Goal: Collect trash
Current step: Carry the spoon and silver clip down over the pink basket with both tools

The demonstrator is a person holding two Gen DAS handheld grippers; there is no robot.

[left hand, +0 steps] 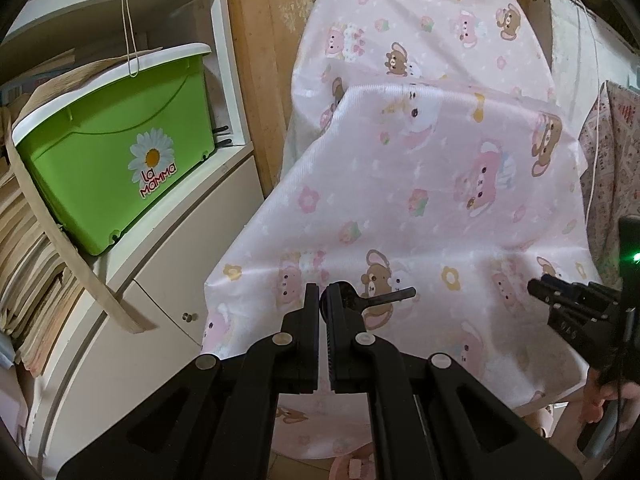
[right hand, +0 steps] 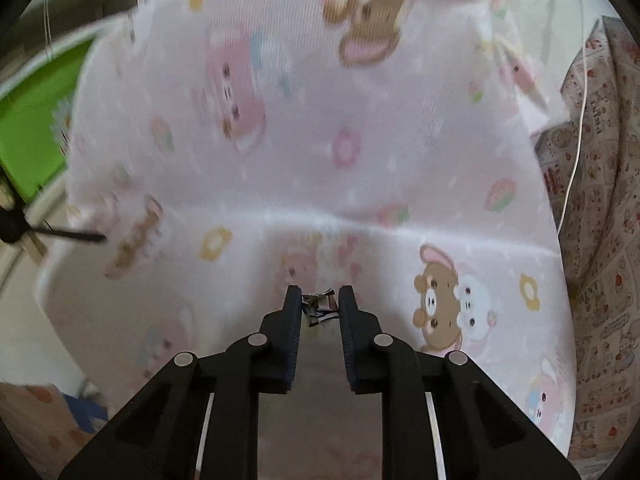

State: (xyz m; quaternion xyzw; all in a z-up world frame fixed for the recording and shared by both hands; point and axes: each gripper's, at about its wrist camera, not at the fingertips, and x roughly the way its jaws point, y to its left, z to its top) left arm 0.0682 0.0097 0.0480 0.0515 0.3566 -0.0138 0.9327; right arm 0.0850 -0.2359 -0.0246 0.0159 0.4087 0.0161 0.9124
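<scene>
Over the pink cartoon-bear cloth [left hand: 420,184], near its front edge: left gripper [left hand: 323,300], jaws pressed almost together on a thin black piece [left hand: 386,295] with a round end by the right-hand finger and a flat strip jutting out to the right; hard to tell what that piece is. Also over the cloth, toward its right side in the left wrist view: right gripper [left hand: 538,286], fingers pointing leftward, well apart from the left one. Seen from its own camera, right gripper [right hand: 319,304] with jaws partly spread and pinching a small crumpled scrap of wrapper [right hand: 319,309], dark and silvery, held between the fingertips just above the cloth [right hand: 304,152]. Blurred at the far left of that same view, beside the cloth's left edge: the black strip [right hand: 70,235] of the other gripper's load. Left of the cloth: green plastic box [left hand: 116,164] with a daisy sticker reading "La Mamma", white lid on, sitting on a white shelf unit [left hand: 208,208], with stacked papers [left hand: 28,280] further left. Behind the cloth: wooden door [left hand: 268,60]. Right of the cloth: second patterned fabric [right hand: 600,208] printed with small red motifs, a white cord [right hand: 576,152] hanging across it
</scene>
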